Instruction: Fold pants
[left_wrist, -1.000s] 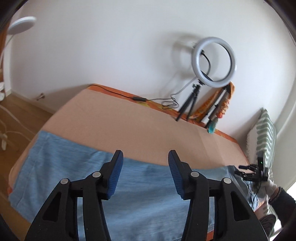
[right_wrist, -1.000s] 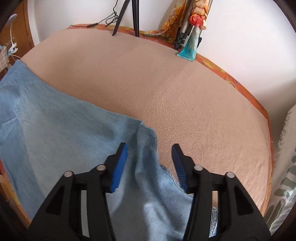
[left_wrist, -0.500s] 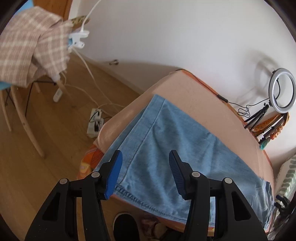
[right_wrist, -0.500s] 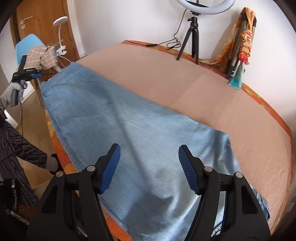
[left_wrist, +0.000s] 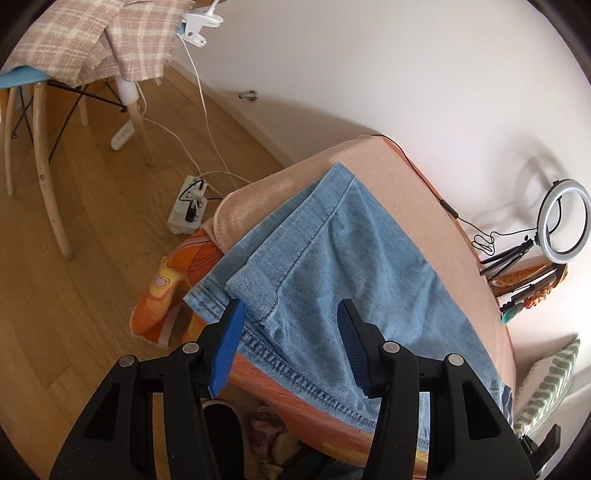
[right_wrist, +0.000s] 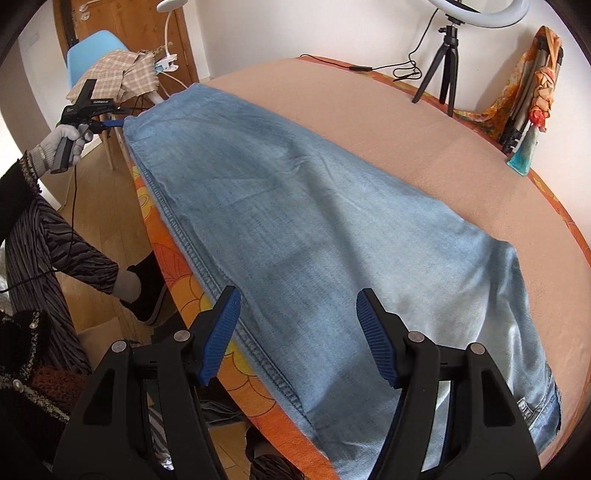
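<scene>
Light blue jeans lie flat along the near side of a peach-covered table, legs one on the other. Their hem end has a corner turned up, seen in the left wrist view. My left gripper is open, just above and in front of that hem; it also shows in the right wrist view at the far left end of the jeans. My right gripper is open and empty, above the jeans near the waist end.
A ring light on a tripod and a bundle of colourful items stand at the table's far side. A blue chair with a checked cloth stands on the wooden floor past the hem end. A power strip lies on the floor.
My left gripper has swung from over the jeans' middle to the hem end and come close to it. My right gripper has pulled back from the waist fabric and now looks along the whole garment.
</scene>
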